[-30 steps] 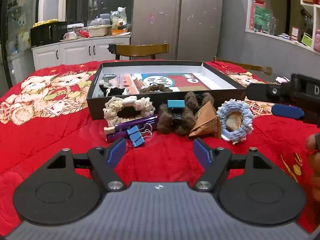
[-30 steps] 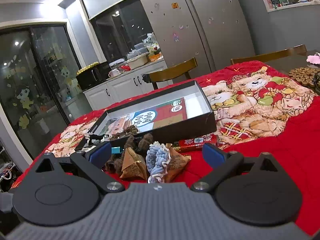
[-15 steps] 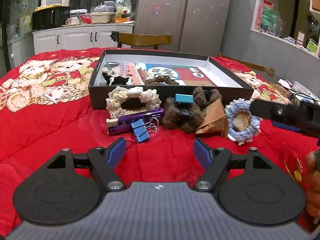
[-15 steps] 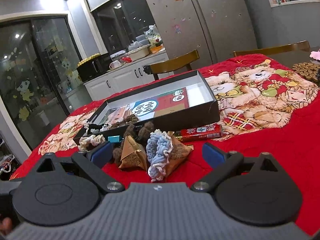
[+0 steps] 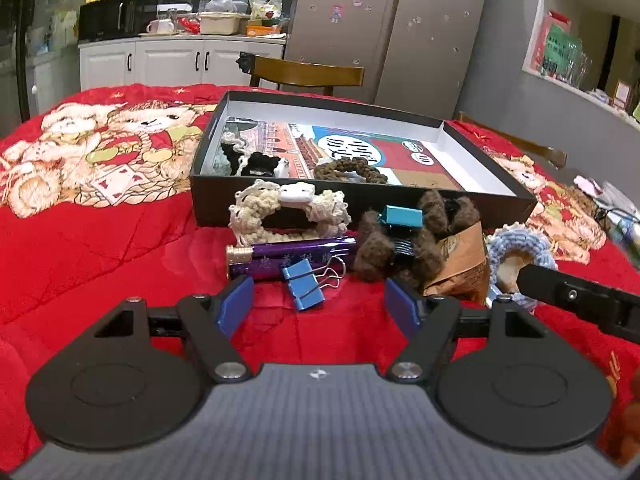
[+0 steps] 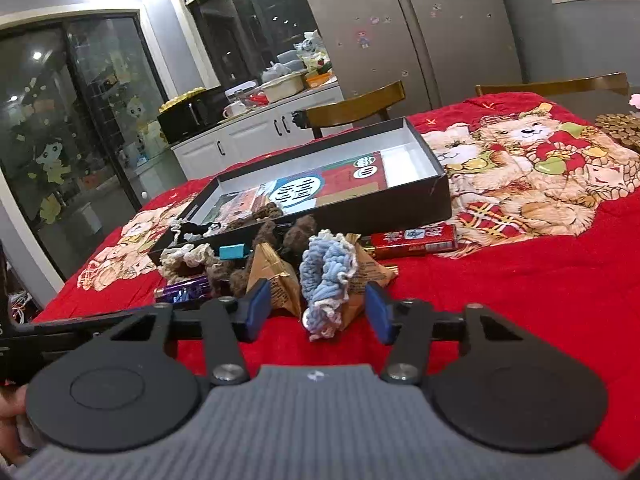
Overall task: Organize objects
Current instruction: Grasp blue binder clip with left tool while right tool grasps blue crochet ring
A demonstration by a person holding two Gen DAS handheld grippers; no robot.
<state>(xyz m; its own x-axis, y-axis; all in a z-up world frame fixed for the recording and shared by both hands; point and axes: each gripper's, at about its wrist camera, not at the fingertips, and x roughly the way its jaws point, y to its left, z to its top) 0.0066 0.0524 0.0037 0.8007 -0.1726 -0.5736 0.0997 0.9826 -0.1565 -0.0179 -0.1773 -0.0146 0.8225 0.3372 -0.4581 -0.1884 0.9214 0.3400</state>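
Note:
A black open box [image 5: 280,208] [image 6: 360,208] lies on the red cloth with scrunchies inside. In front of it lie a cream scrunchie [image 5: 288,208], a purple tube [image 5: 292,258], a blue binder clip [image 5: 304,284], a brown fuzzy scrunchie [image 5: 400,240] with a teal clip [image 5: 402,216], brown paper packets [image 5: 460,264] [image 6: 276,276] and a light-blue scrunchie [image 5: 520,248] [image 6: 326,276]. My left gripper [image 5: 320,306] is open just before the blue clip. My right gripper [image 6: 316,310] is open around the light-blue scrunchie.
A red flat pack [image 6: 412,238] lies right of the pile by the box. Wooden chairs [image 5: 308,74] stand behind the table. A round woven mat [image 6: 620,128] lies at the far right. The right gripper's arm [image 5: 580,300] shows in the left view.
Both grippers have moved forward and down toward the pile. The right gripper's fingers now flank the light-blue scrunchie; the left has neared the blue clip.

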